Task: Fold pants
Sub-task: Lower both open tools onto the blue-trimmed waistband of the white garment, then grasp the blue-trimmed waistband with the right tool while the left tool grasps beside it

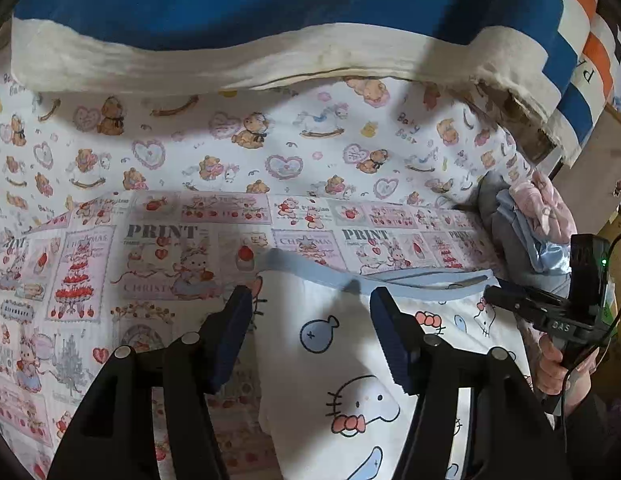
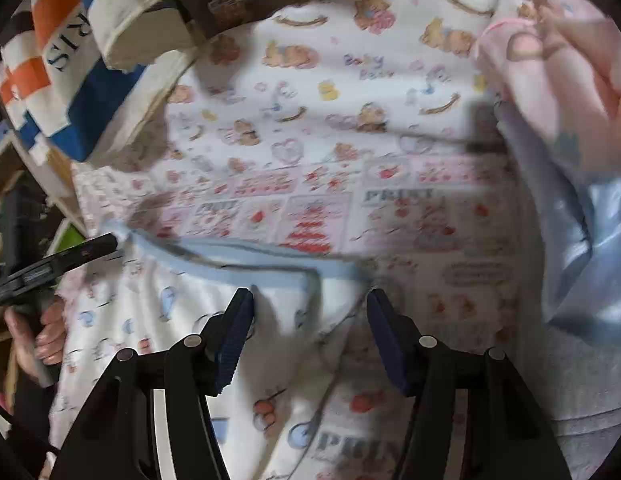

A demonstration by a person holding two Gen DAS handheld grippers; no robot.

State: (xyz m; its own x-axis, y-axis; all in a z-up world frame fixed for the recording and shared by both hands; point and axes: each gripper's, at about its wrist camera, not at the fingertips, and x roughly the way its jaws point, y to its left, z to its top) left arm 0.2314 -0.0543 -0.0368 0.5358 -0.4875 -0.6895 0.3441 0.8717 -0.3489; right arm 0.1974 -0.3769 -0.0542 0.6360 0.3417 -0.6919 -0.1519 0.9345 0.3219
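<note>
Both jaws parted, gripping nothing: left hand-held gripper [image 1: 310,304] and right hand-held gripper [image 2: 310,308] hover over the pants' [image 1: 342,380] blue waistband [image 1: 410,282].

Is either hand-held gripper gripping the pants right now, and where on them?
Neither. The left hand-held gripper and the right hand-held gripper both stand open over the pants near the blue waistband, pads not pressing the cloth.

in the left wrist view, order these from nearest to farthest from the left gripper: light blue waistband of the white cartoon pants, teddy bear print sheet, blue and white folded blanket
From the left gripper:
1. Light blue waistband of the white cartoon pants, just past the fingertips.
2. Teddy bear print sheet, mid-frame beyond.
3. Blue and white folded blanket, along the top, farthest.
</note>
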